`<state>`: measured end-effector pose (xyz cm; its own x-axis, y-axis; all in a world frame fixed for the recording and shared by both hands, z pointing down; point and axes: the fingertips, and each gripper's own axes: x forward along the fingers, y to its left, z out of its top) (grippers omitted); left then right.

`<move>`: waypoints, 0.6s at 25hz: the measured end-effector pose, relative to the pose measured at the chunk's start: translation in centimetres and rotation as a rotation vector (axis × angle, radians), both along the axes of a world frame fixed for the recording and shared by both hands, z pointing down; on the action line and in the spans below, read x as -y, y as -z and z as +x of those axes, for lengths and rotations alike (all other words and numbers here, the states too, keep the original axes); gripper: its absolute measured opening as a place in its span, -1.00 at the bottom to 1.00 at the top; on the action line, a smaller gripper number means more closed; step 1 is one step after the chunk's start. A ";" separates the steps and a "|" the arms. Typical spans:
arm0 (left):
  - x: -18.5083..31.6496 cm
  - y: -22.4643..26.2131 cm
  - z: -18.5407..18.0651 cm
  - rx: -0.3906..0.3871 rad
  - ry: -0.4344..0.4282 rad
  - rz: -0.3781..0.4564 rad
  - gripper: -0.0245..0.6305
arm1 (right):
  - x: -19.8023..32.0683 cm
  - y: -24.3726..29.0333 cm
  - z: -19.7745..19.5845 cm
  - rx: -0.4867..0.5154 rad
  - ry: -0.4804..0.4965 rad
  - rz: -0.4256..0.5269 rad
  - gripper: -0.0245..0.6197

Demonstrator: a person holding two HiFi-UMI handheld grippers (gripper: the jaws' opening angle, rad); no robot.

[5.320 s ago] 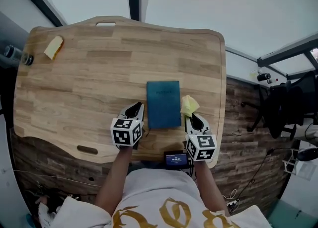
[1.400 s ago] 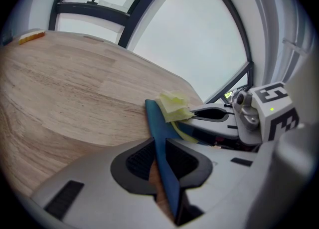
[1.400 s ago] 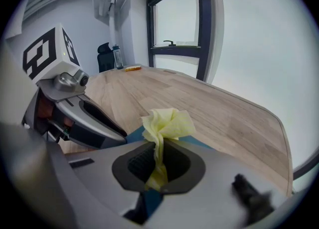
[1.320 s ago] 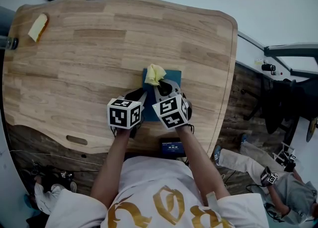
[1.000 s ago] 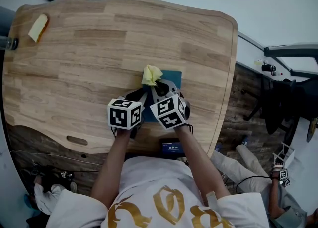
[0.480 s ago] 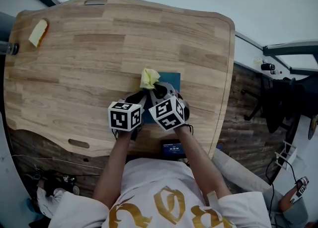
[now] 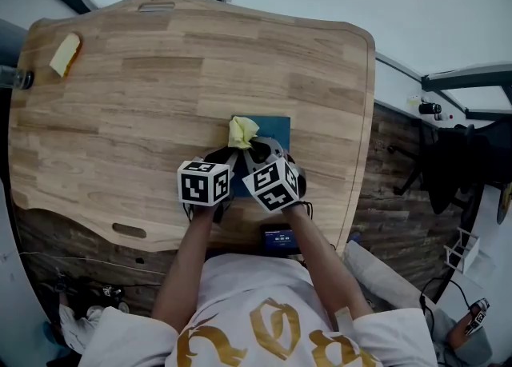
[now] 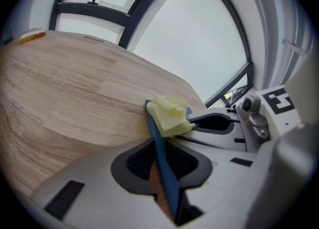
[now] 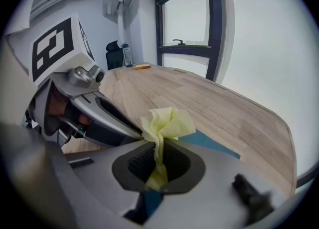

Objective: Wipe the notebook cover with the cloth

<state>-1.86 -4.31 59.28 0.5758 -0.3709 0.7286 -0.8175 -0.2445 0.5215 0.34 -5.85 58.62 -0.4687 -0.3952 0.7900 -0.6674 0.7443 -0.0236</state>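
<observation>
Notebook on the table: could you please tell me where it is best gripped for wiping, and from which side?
Probably the notebook by its near left edge, from the person's side, where the left hand-held gripper clamps it: the thin edge fits between the jaws, leaving the cover free for the cloth in the right hand-held gripper.

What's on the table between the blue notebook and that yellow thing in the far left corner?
Nothing. In the head view only bare wood of the table runs between the notebook and the yellow thing.
</observation>
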 end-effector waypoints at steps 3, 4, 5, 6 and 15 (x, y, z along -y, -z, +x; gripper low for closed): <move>-0.1 0.0 0.1 0.000 -0.002 0.003 -0.70 | -0.7 -0.1 0.2 -0.002 -0.011 -0.012 -0.81; -0.1 -0.1 0.0 -0.001 -0.002 0.002 -0.70 | -0.9 -0.1 0.2 -0.002 -0.015 -0.014 -0.81; -0.1 -0.1 0.0 -0.002 -0.002 0.001 -0.70 | -1.1 -0.1 0.2 -0.001 -0.018 -0.016 -0.81; -0.1 -0.1 -0.1 -0.002 -0.002 0.000 -0.70 | -1.3 -0.1 0.3 0.000 -0.021 -0.019 -0.81; -0.1 -0.1 0.0 0.002 -0.002 0.002 -0.70 | -3.4 -0.2 0.7 -0.006 -0.031 -0.052 -0.81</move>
